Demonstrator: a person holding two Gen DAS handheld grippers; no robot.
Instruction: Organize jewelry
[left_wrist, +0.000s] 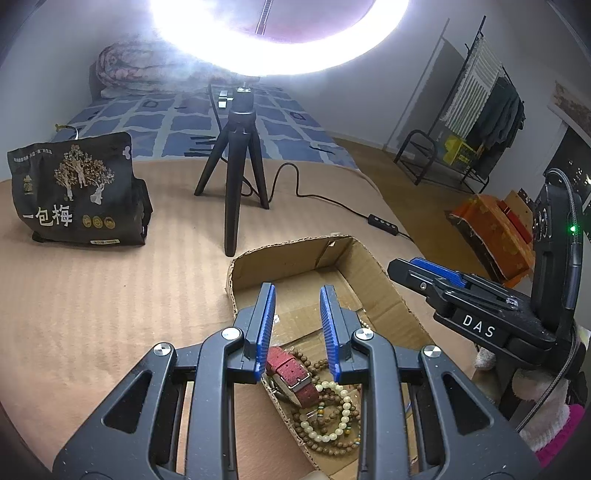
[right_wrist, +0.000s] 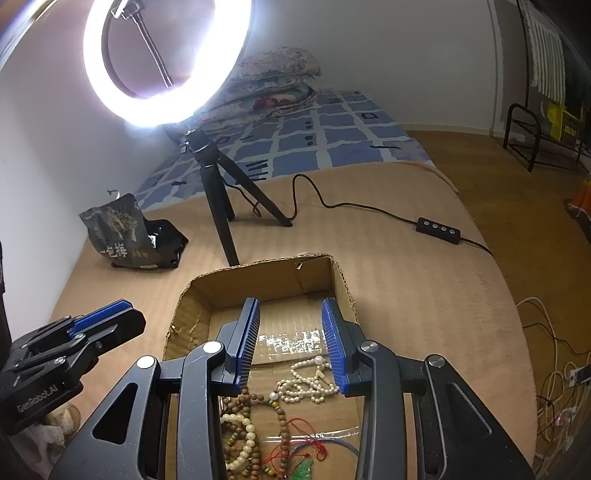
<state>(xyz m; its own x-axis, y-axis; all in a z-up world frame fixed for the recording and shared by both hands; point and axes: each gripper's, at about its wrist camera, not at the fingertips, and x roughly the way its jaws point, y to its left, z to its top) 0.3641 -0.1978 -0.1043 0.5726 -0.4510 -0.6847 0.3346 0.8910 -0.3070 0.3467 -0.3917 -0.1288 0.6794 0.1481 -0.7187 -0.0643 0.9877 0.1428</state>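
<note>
1. Nearest to me, the left gripper (left_wrist: 297, 328) hangs over the near corner of the shallow brown cardboard box (left_wrist: 373, 266). Its blue fingers stand apart with nothing between them.
2. Just under it, at 6 o'clock in the left wrist view, lie the red woven watch strap (left_wrist: 291, 373), the cream bead bracelet (left_wrist: 332, 413) and the brown wooden bead strings (left_wrist: 332, 443), all piled together in the box.
3. The right gripper (right_wrist: 291, 339) hangs over the same box, fingers apart and empty too.
4. Below it, at 6 o'clock in the right wrist view, I see the white pearl necklace (right_wrist: 308, 382), and at 7 o'clock more of the brown and cream beads. A red cord with a small green charm (right_wrist: 304, 470) sits at the very bottom edge.
5. I think most of the job is done: every piece I can see is already in the box. The pieces are tangled, though, so some tidying may be left.
6. Farther off, at 12 o'clock, stands the black tripod with the bright ring light (right_wrist: 166, 59), and at 10 o'clock a black snack bag (right_wrist: 129, 232) on the tan blanket (right_wrist: 406, 295).
7. Hard to see: the gripper frames cover the near part of the box, the green charm is cut off, and the glare hides things behind the light.
</note>
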